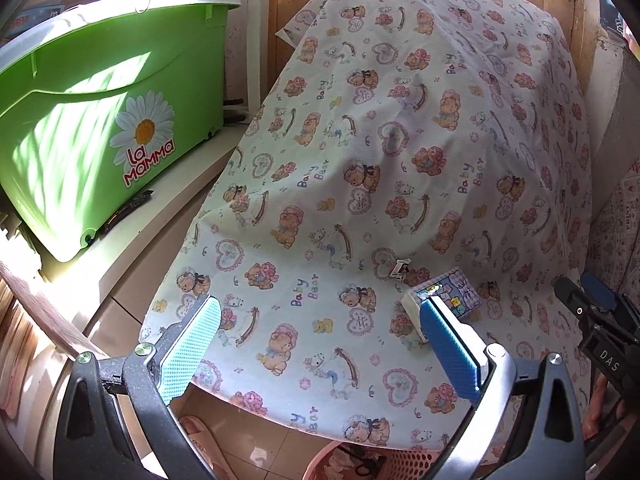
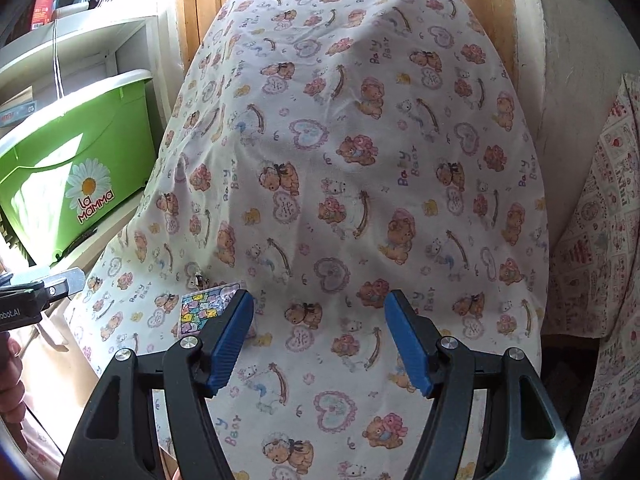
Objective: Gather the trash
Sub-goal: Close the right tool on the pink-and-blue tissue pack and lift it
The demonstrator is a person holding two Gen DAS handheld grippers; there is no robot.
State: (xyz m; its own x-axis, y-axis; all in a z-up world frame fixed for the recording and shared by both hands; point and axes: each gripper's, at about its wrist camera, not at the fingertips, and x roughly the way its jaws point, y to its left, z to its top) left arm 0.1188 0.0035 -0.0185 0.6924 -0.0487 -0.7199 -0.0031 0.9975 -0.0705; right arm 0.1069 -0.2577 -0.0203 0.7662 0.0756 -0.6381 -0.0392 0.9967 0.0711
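A small tissue pack with a cartoon print (image 1: 452, 294) lies on the bear-print cloth (image 1: 360, 160) covering a table; it also shows in the right wrist view (image 2: 204, 308). A tiny crumpled wrapper scrap (image 1: 401, 269) lies just behind it, also seen in the right wrist view (image 2: 199, 280). My left gripper (image 1: 320, 340) is open and empty, its right finger next to the pack. My right gripper (image 2: 320, 336) is open and empty, its left finger beside the pack.
A green "La Mamma" tub (image 1: 100, 120) stands on a white shelf at the left. A pink mesh basket (image 1: 360, 464) sits below the table's front edge. A wooden door (image 1: 288, 20) is behind, a patterned cushion (image 2: 600, 260) at the right.
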